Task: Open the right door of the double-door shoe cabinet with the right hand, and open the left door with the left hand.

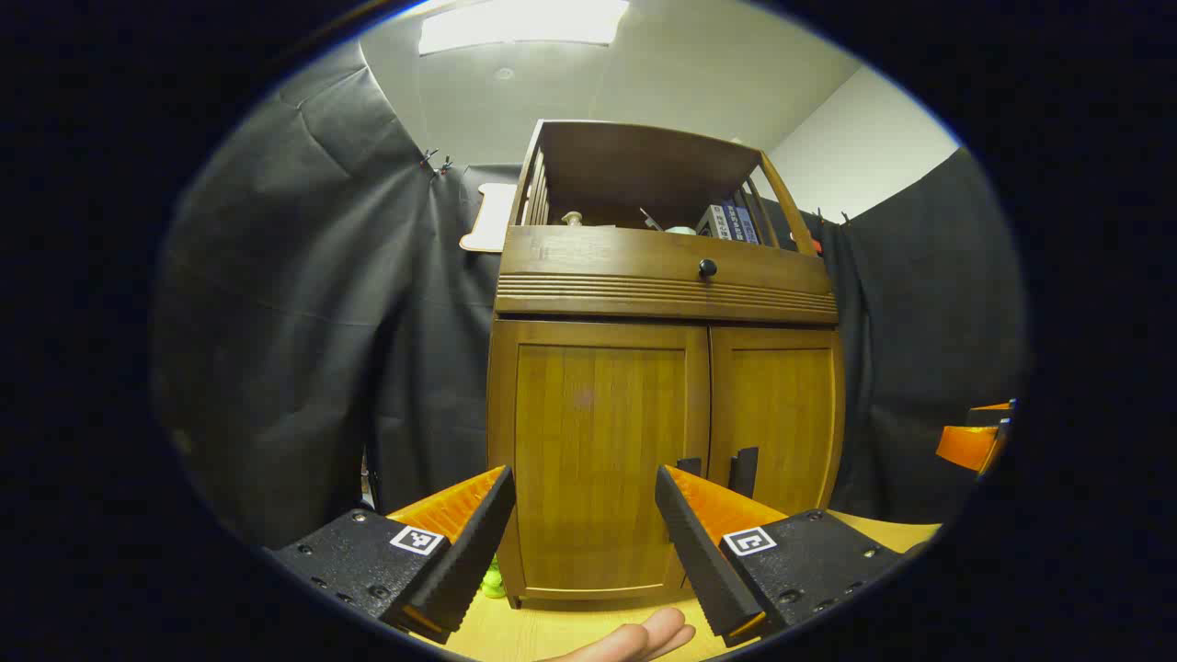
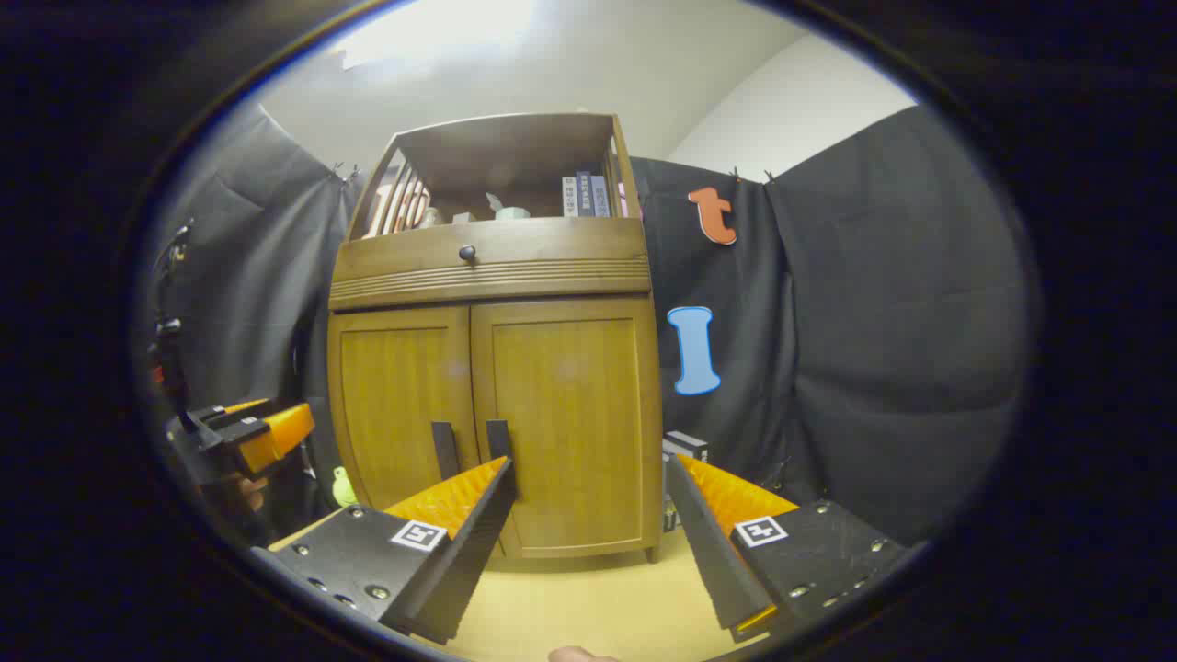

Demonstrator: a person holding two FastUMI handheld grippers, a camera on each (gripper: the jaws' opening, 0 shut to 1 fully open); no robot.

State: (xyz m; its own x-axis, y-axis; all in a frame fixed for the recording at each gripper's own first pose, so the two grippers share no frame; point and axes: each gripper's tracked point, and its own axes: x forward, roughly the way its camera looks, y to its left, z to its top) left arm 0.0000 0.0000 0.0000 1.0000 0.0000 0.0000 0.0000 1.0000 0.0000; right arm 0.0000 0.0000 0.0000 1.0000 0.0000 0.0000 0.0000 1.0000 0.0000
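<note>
The shoe cabinet (image 2: pixel 492 368) stands at the far edge of the light wooden surface (image 2: pixel 588 607), against the black cloth wall, both lower doors shut flush. Above them run a ribbed drawer front with a small dark knob (image 2: pixel 467 252) and an open shelf holding a few books.

The right door (image 2: pixel 565 423) and the left door (image 1: pixel 598 450) meet at the middle seam, where two dark upright handles sit side by side near the doors' lower half: the right handle (image 2: pixel 498 439) and the left handle (image 1: pixel 689 466).

By my judgement this is the approach, with nothing yet opened. The right gripper (image 2: pixel 588 496) has its fingers spread wide apart and empty, aimed at the right door, its handle just beside the left-hand finger. The left gripper (image 1: pixel 584 501) is likewise wide apart and empty, facing the left door, with the handles near its right-hand finger.

Next, the right gripper likely needs to shift toward the seam, straddle the right handle, close and pull outward.
</note>
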